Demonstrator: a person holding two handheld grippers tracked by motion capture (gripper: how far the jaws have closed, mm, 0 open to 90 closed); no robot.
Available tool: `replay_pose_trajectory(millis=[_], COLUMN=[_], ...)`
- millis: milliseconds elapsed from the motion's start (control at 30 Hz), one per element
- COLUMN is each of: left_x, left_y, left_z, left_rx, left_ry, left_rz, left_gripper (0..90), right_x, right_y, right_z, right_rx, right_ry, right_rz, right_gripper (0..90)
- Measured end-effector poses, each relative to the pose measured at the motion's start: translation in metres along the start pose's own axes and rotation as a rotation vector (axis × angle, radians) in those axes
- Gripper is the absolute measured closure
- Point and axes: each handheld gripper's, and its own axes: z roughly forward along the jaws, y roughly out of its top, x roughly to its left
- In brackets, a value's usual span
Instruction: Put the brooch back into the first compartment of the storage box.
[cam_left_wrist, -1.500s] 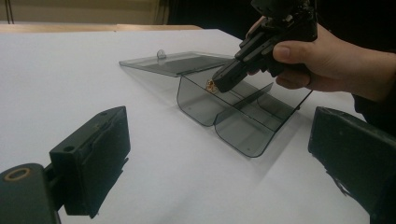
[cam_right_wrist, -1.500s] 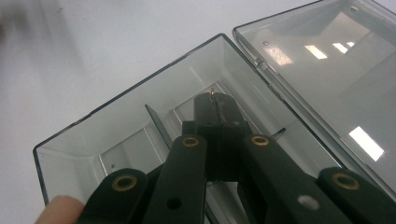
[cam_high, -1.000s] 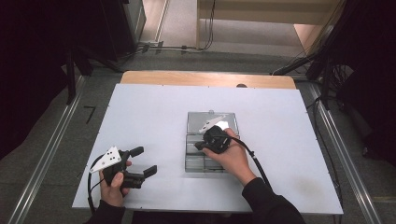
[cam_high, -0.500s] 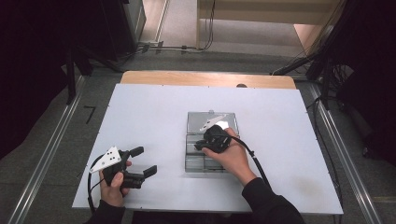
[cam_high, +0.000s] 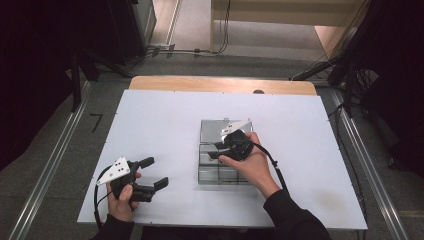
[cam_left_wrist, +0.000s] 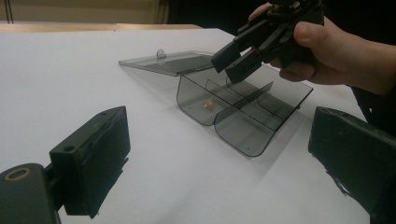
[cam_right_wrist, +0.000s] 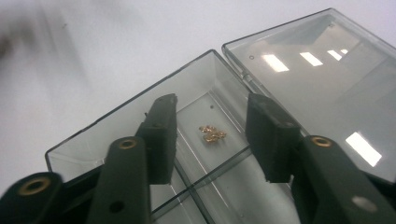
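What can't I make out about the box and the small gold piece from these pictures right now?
- Gold piece: too small and blurred in the right gripper view to tell what it is.
- Clear box: in the high view the right hand and right gripper cover part of its compartments.
- Box's near corner: the right gripper view's bottom edge and jaws cut it off.
- Left gripper: its view blurs the box's dividers; other contents cannot be told.

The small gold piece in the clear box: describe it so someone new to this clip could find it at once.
On the white table lies a smoky clear box with its lid folded flat open. Directly under the right gripper, whose jaws have just been opening with nothing between them, lies the gold piece, tiny and crumpled, the one loose item visible inside the box.
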Motion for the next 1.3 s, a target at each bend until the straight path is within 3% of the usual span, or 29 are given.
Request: replay_pose_trajectory(millis=[467, 967, 1067, 1300], left_x=[0.0, 0.0, 0.0, 0.0], left_y=[0.0, -0.001, -0.001, -0.001], left_z=[0.001, 0.002, 0.002, 0.002], left_rx=[0.006, 0.01, 0.009, 0.008], left_ry=[0.001, 0.0, 0.0, -0.001], left_rz=[0.005, 0.006, 0.005, 0.0], left_gripper=[6.0, 6.0, 6.0, 6.0], right_x=[-0.006, -0.017, -0.021, -0.031], right_y=[0.001, 0.002, 0.001, -0.001], right_z=[-0.013, -0.028, -0.031, -0.037], right_rx=[-0.05, -0.086, -0.096, -0.108], right_ry=[0.086, 0.055, 0.06, 0.063], right_rz=[0.028, 0.045, 0.051, 0.074], right_gripper=[15.0, 6.3, 1.7, 0.0])
